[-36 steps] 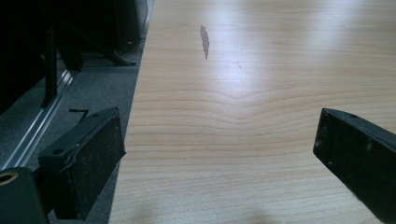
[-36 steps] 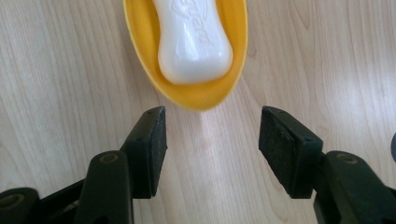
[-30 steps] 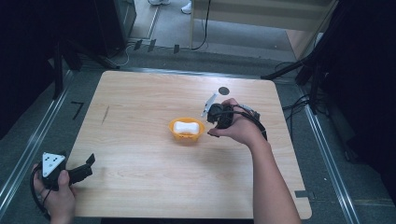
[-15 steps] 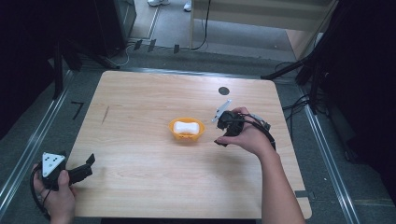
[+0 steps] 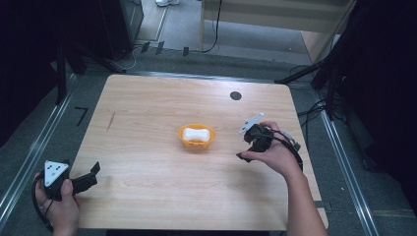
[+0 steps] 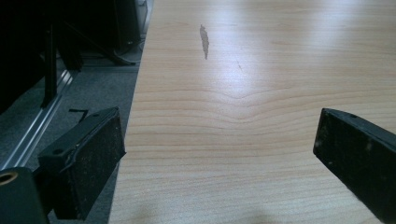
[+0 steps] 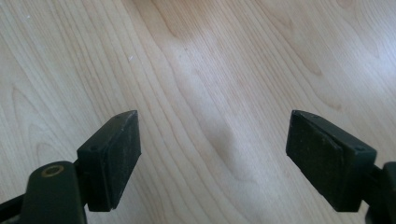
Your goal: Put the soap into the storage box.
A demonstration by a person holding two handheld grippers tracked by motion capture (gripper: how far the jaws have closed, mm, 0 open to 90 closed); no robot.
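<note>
Now we judge the placing step finished: the white bar (image 5: 195, 133) lies inside the orange bowl (image 5: 183, 139) near the middle of the counter (image 5: 147, 103), and our right gripper (image 5: 244, 149) sits off to the bowl's right, apart from it. Its fingers (image 7: 112, 156) have just been opening and stand wide apart with nothing but bare wood between them. Our left gripper (image 5: 91, 173) rests at the counter's near left corner, well apart from the bowl, its fingers (image 6: 86, 161) also spread over empty wood by the edge. What comes next, as we read it, is either clearing the right hand fully away or turning back for the bowl; the latter calls for lining the open fingers across its rim before closing.
</note>
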